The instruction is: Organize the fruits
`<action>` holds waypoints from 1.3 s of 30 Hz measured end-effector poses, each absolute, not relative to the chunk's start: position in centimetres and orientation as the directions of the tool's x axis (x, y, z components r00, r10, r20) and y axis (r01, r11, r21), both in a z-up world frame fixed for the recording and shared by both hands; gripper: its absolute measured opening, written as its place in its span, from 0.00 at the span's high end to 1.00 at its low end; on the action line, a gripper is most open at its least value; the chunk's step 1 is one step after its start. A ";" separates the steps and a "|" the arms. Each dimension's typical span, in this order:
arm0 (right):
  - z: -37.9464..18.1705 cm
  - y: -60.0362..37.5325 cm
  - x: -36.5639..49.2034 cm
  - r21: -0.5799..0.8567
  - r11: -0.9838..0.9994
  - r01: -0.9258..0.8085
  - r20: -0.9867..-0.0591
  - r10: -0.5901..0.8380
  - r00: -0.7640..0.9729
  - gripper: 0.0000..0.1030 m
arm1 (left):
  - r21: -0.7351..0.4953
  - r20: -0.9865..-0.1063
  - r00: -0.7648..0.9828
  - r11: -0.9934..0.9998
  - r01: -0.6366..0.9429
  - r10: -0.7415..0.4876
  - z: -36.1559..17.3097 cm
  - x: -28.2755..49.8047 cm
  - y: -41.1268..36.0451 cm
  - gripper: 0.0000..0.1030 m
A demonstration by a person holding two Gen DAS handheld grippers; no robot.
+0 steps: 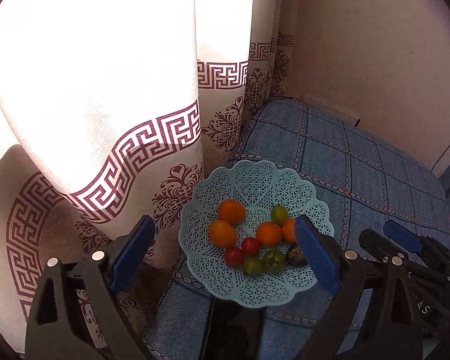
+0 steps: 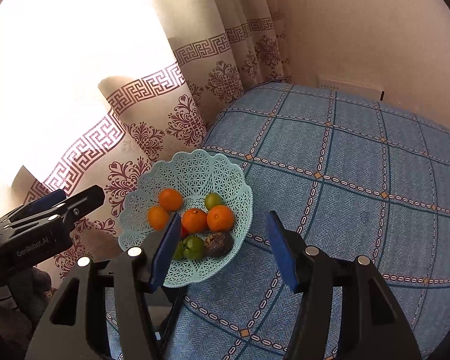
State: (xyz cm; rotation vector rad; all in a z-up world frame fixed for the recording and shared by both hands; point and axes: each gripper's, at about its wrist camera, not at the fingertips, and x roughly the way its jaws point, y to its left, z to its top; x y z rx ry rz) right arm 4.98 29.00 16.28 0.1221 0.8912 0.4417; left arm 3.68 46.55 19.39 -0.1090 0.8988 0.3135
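Observation:
A light blue lattice basket [image 1: 255, 177] [image 2: 195, 165] sits on the near left corner of a table covered in blue checked cloth [image 2: 345, 180]. It holds several oranges [image 1: 232, 211] [image 2: 220, 217], small green fruits [image 1: 279, 214] [image 2: 194, 247], two red ones [image 1: 250, 245] and a dark wrinkled fruit [image 1: 295, 255] [image 2: 218, 243]. My left gripper [image 1: 225, 255] hovers open above the basket's near side, holding nothing. My right gripper [image 2: 223, 252] is open and empty above the basket's right edge. Each gripper shows at the edge of the other's view [image 1: 387, 235] [image 2: 66, 196].
A white curtain with a maroon key pattern [image 1: 120, 150] [image 2: 129, 105] hangs close along the table's left side. A plain wall stands behind, with a white power strip [image 2: 345, 85] at the table's far edge. Right of the basket the cloth is bare.

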 end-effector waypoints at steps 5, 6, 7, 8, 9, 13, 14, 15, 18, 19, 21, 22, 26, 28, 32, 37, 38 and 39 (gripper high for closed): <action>17.0 27.9 3.7 0.280 0.896 -0.345 -0.711 0.435 0.552 0.43 | 0.046 -0.775 0.584 0.944 -0.328 0.240 20.3 2.4 45.2 0.07; 17.2 27.7 3.5 0.281 0.894 -0.348 -0.709 0.438 0.553 0.39 | 0.048 -0.773 0.585 0.943 -0.330 0.244 20.5 2.2 45.0 0.07; 17.3 27.4 3.2 0.280 0.894 -0.350 -0.706 0.439 0.556 0.35 | 0.050 -0.771 0.586 0.942 -0.331 0.247 20.7 1.9 44.7 0.07; 17.5 27.2 3.0 0.276 0.895 -0.351 -0.702 0.437 0.563 0.30 | 0.053 -0.769 0.589 0.942 -0.331 0.250 21.0 1.6 44.5 0.07; 17.7 27.0 2.7 0.273 0.894 -0.355 -0.698 0.438 0.566 0.30 | 0.057 -0.765 0.591 0.942 -0.332 0.255 21.1 1.4 44.1 0.07; 18.3 26.4 2.0 0.264 0.889 -0.373 -0.695 0.444 0.565 0.27 | 0.067 -0.750 0.603 0.938 -0.339 0.272 21.8 0.4 43.2 0.03; 18.5 26.3 1.8 0.256 0.891 -0.375 -0.695 0.440 0.569 0.18 | 0.069 -0.747 0.605 0.937 -0.342 0.275 21.9 0.2 42.9 0.03; 18.8 26.2 1.5 0.249 0.891 -0.379 -0.693 0.437 0.574 0.13 | 0.070 -0.745 0.607 0.937 -0.343 0.278 22.0 -0.1 42.7 0.03; 19.4 26.2 0.8 0.218 0.891 -0.399 -0.690 0.430 0.582 0.10 | 0.080 -0.738 0.609 0.934 -0.349 0.291 22.3 -0.8 42.2 0.03; 19.6 26.3 0.6 0.208 0.890 -0.405 -0.693 0.427 0.581 0.08 | 0.082 -0.736 0.609 0.932 -0.354 0.296 22.4 -1.0 42.1 0.03; 20.0 26.4 0.2 0.197 0.886 -0.420 -0.694 0.429 0.578 0.05 | 0.083 -0.733 0.608 0.927 -0.367 0.306 22.6 -1.4 42.0 0.03; 20.1 26.5 0.1 0.190 0.884 -0.426 -0.697 0.427 0.576 0.05 | 0.083 -0.730 0.608 0.924 -0.374 0.312 22.7 -1.7 42.1 0.03; 20.4 27.0 -0.5 0.148 0.879 -0.453 -0.707 0.414 0.573 0.05 | 0.092 -0.722 0.603 0.911 -0.403 0.340 23.0 -2.6 42.2 0.03; 20.5 27.2 -0.9 0.122 0.876 -0.466 -0.704 0.408 0.581 0.05 | 0.100 -0.720 0.597 0.904 -0.415 0.354 23.1 -3.1 42.2 0.03; 21.1 27.5 -1.4 0.071 0.875 -0.479 -0.692 0.389 0.608 0.05 | 0.132 -0.714 0.581 0.891 -0.435 0.390 23.1 -3.8 42.1 0.03; 21.8 27.7 -1.6 0.044 0.874 -0.484 -0.683 0.379 0.624 0.05 | 0.142 -0.721 0.560 0.877 -0.459 0.409 22.8 -4.7 42.2 0.03; 21.8 27.7 -1.4 0.047 0.875 -0.482 -0.688 0.378 0.619 0.05 | 0.145 -0.720 0.556 0.874 -0.464 0.415 22.7 -4.8 42.2 0.03; 21.8 27.8 -1.2 0.048 0.878 -0.477 -0.692 0.374 0.618 0.05 | 0.149 -0.720 0.552 0.870 -0.470 0.421 22.7 -4.9 42.3 0.03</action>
